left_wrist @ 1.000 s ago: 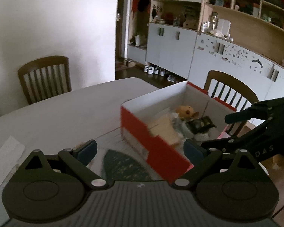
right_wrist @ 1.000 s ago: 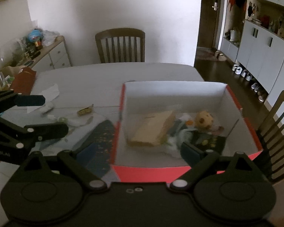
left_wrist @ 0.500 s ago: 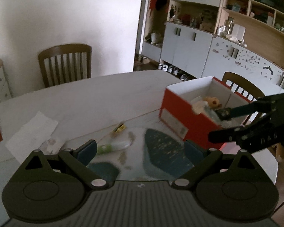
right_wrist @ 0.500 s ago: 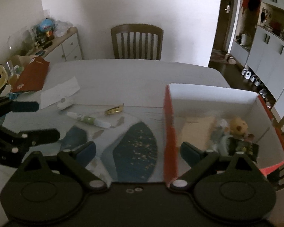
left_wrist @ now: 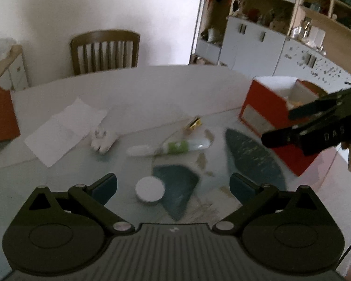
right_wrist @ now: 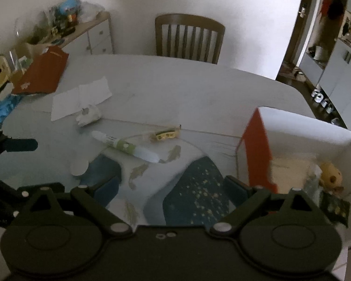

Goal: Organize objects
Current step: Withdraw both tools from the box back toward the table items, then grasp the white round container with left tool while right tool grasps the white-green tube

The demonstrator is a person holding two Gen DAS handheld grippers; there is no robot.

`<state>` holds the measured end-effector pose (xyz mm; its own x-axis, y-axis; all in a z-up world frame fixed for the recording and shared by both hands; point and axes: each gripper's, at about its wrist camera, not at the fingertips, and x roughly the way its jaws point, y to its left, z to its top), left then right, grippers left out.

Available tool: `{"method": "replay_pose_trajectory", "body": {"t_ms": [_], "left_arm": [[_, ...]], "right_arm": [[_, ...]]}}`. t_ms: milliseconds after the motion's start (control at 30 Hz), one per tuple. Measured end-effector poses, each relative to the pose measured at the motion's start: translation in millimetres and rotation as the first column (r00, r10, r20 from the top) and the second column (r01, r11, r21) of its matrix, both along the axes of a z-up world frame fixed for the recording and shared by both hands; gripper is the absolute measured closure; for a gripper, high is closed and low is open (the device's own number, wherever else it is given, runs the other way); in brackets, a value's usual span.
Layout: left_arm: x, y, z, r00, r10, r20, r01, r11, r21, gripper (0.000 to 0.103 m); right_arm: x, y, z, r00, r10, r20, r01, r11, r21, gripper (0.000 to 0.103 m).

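A red box (left_wrist: 269,117) with a white inside stands at the table's right; in the right wrist view the box (right_wrist: 257,154) holds a small plush toy (right_wrist: 330,175) and a dark packet (right_wrist: 334,208). On the patterned mat lie a white-and-green tube (left_wrist: 173,147), a gold clip (left_wrist: 194,124), a crumpled white lump (left_wrist: 103,140) and a white round disc (left_wrist: 149,189). My left gripper (left_wrist: 173,185) hovers over the disc, its jaws opening, pads clear of it. My right gripper (right_wrist: 170,188) is open and empty, left of the box.
A paper sheet (right_wrist: 82,98) and a red folder (right_wrist: 42,72) lie at the table's far left. A wooden chair (right_wrist: 189,37) stands behind the table, a cluttered sideboard (right_wrist: 86,30) to the left, and white cabinets (left_wrist: 252,39) to the right.
Both grippers swung left, away from the box and lower over the mat. The box slid to the right edge of both views; the tube, clip and white disc came into view.
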<state>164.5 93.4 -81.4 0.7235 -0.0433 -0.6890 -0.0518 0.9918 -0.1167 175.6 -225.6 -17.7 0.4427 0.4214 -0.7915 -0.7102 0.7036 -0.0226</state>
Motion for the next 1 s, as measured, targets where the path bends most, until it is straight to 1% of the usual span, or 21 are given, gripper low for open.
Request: {"method": "replay_pose_trajectory", "body": {"t_ms": [67,300,567,633,700,867,1000], "left_arm": [[4,5,-10,1.0,0.013,-0.018,-0.013,1.0,0.011,0.0],[20,15,-36,0.998,0.043,-0.038,-0.041,0.998,0.045,0.0],[32,18,-53,0.997,0.048,-0.052,-0.046,0.998,0.036,0.0],[33,17,-56,0.998,0.05,-0.05,-0.048,0.998,0.038,0.0],[34,17,-59,0.998,0.049,-0.05,-0.047,0.998,0.038,0.0],[36,20,-63,0.997,0.056,-0.051,-0.056,0.998,0.001,0.001],[36,18,-65,0.998,0.05,-0.046,-0.05,0.999,0.016,0.001]], "right_arm": [[6,8,-7,1.0,0.01,-0.006,-0.01,1.0,-0.008,0.007],[26,37,-34,0.997,0.068,-0.037,-0.069,0.997,-0.028,0.009],[46,65,-67,0.989,0.134,-0.057,-0.139,0.986,-0.092,0.013],[48,70,-74,0.988,0.146,-0.055,-0.151,0.982,-0.113,0.016],[48,75,-79,0.984,0.165,-0.062,-0.171,0.978,-0.119,0.018],[51,85,-85,0.979,0.193,-0.067,-0.2,0.972,-0.12,0.022],[54,89,-86,0.976,0.203,-0.085,-0.211,0.973,-0.094,0.024]]}}
